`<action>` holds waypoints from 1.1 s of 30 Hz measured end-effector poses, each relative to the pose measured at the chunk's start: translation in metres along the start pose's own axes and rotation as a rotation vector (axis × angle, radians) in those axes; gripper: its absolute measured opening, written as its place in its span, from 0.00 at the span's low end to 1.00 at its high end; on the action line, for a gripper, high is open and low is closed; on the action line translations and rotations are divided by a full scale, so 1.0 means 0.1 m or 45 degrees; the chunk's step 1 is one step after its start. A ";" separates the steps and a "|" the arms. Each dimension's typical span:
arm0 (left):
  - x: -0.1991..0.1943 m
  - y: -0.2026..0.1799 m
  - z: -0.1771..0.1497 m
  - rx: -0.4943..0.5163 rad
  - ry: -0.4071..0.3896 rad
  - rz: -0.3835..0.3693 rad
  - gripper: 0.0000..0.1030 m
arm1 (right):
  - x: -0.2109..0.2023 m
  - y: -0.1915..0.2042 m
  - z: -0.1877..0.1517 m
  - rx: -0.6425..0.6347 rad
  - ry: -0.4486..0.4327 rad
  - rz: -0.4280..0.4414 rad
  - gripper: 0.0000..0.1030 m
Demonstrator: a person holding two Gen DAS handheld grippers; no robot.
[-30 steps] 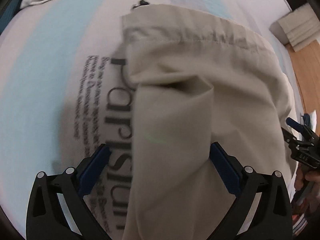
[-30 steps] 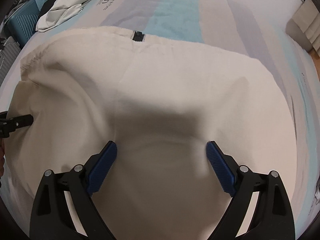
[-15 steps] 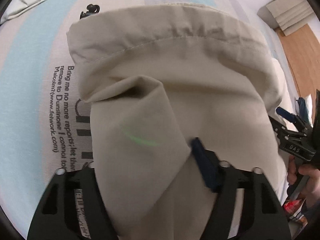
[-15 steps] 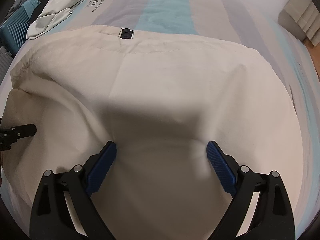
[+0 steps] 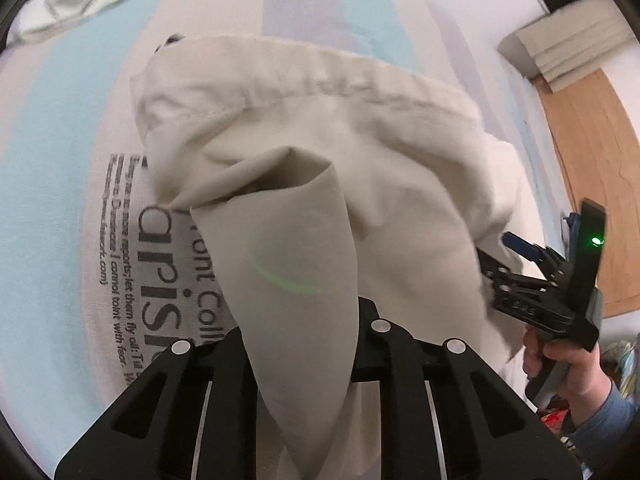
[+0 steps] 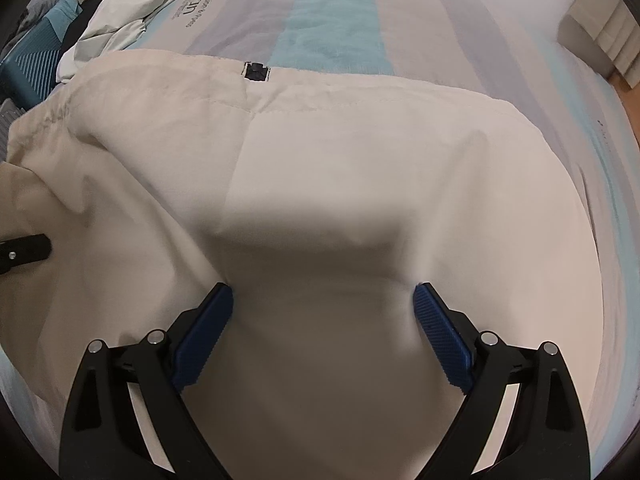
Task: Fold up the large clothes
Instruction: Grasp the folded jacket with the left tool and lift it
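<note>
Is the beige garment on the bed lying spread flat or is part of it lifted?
Partly lifted. The left hand-held gripper is shut on a fold of the beige cloth garment; the rest lies on the striped bedsheet.

Both wrist cams close over beige garment (image 5: 360, 152), facing bedsheet (image 6: 332, 16).

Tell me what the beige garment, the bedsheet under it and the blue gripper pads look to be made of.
Beige garment: thin woven cloth, probably cotton or a blend, matte; stitched hem and soft creases.
Bedsheet: woven fabric, matte, with printed stripes and black lettering; fibre unclear.
Blue pads on the right gripper: likely rubber or moulded plastic, given the fine ribbed texture.
</note>
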State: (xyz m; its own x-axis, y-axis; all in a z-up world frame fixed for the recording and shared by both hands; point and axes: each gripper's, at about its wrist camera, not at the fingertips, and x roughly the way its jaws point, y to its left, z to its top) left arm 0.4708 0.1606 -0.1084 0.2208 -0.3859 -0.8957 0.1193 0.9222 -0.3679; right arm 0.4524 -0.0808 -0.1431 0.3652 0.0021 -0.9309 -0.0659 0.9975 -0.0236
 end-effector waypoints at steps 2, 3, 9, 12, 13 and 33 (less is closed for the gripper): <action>-0.12 -0.16 -0.03 0.002 -0.026 -0.006 0.14 | -0.05 -0.03 -0.02 -0.003 -0.012 0.011 0.86; -0.14 -0.21 -0.04 0.003 -0.030 -0.005 0.14 | -0.09 -0.04 -0.03 -0.007 -0.017 0.016 0.86; -0.30 -0.65 -0.08 -0.001 -0.064 0.030 0.14 | -0.41 -0.18 -0.12 -0.002 -0.075 -0.014 0.86; -0.34 -0.82 -0.07 -0.039 -0.071 0.044 0.14 | -0.60 -0.38 -0.21 0.043 -0.083 -0.018 0.86; -0.35 -0.87 -0.07 -0.039 -0.075 0.046 0.14 | -0.66 -0.46 -0.25 0.053 -0.084 -0.021 0.86; -0.09 -3.17 0.04 0.032 -0.205 0.409 0.15 | -1.03 -2.12 -0.44 0.050 -0.153 0.032 0.86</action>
State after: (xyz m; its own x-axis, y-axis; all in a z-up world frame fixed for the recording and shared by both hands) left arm 0.4351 -0.1279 0.0176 0.4003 -0.0776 -0.9131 0.0422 0.9969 -0.0662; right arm 0.3880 -0.2959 -0.0585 0.4727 0.0329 -0.8806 -0.0406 0.9991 0.0155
